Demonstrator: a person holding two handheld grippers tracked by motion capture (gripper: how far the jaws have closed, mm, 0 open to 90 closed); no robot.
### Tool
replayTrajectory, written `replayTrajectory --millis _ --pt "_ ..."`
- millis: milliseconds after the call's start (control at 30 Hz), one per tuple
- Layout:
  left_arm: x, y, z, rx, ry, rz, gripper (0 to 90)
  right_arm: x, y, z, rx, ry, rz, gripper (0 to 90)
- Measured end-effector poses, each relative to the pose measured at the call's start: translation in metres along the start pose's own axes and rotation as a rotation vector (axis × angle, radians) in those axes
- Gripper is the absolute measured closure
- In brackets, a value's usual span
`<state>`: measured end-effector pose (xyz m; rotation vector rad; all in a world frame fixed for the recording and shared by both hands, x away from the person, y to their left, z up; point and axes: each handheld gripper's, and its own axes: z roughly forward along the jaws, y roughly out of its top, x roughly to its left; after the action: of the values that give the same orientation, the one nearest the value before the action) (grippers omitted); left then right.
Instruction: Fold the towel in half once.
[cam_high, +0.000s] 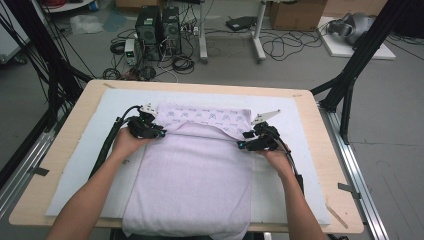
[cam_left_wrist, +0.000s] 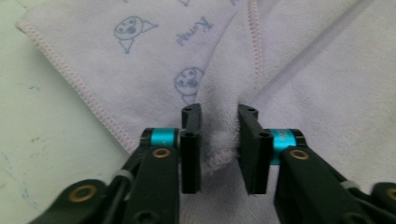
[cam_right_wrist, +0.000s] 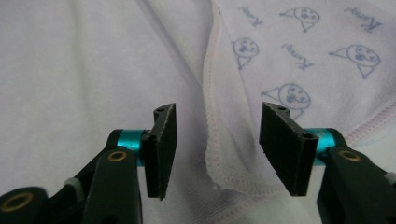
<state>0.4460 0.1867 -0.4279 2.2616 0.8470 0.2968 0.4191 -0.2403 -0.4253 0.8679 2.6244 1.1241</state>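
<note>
A pale lilac towel (cam_high: 192, 175) lies on the white mat, hanging over the table's near edge. Its far end is folded back, showing a printed side with small blue cartoon faces (cam_high: 205, 117). My left gripper (cam_high: 150, 131) sits at the left end of that fold. In the left gripper view, my left gripper (cam_left_wrist: 219, 140) has its jaws close together with a bunched ridge of the towel (cam_left_wrist: 327, 93) pinched between the pads. My right gripper (cam_high: 247, 142) rests at the right end of the fold. In the right gripper view, my right gripper (cam_right_wrist: 217, 140) stands open, and the hemmed corner of the towel (cam_right_wrist: 219, 154) lies between the jaws untouched.
The white mat (cam_high: 300, 150) covers most of the wooden table (cam_high: 332, 170). Bare mat lies on both sides of the towel. Beyond the far edge are floor cables, computer towers (cam_high: 157, 30) and black frame posts (cam_high: 355, 65).
</note>
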Motion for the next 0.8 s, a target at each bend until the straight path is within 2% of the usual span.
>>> replayTrajectory --millis 67,100,200,233,333,433,533,667,800 --pt "0.000 -0.001 -0.002 0.000 -0.007 0.003 82.8 0.000 0.000 0.003 0.023 -0.019 -0.006 56.8" --pt "0.000 -0.001 -0.002 0.000 -0.008 0.005 84.2 0.000 0.000 0.004 0.033 -0.025 -0.011 65.1" --pt "0.001 -0.003 -0.006 -0.007 -0.012 -0.001 85.2 -0.001 0.000 0.003 0.037 -0.012 -0.008 79.5" --pt "0.002 -0.003 -0.009 -0.012 -0.018 -0.008 85.2 -0.001 0.000 0.002 0.034 -0.007 -0.006 81.4" --pt "0.002 -0.003 -0.020 -0.032 -0.019 -0.010 85.2 -0.001 0.000 -0.004 0.016 0.010 -0.003 83.5" --pt "0.000 -0.005 -0.035 -0.084 -0.030 -0.019 85.1 0.000 0.000 -0.012 -0.008 0.018 0.004 83.8" --pt "-0.008 -0.014 -0.053 -0.116 -0.038 -0.006 85.1 0.008 0.002 -0.024 -0.044 0.034 -0.006 83.8" --pt "-0.027 -0.032 -0.074 -0.134 -0.044 0.029 85.0 0.031 0.003 -0.043 -0.081 0.059 -0.062 83.8" --pt "-0.052 -0.060 -0.094 -0.137 -0.075 0.047 84.9 0.058 -0.012 -0.054 -0.074 0.102 -0.092 83.8"
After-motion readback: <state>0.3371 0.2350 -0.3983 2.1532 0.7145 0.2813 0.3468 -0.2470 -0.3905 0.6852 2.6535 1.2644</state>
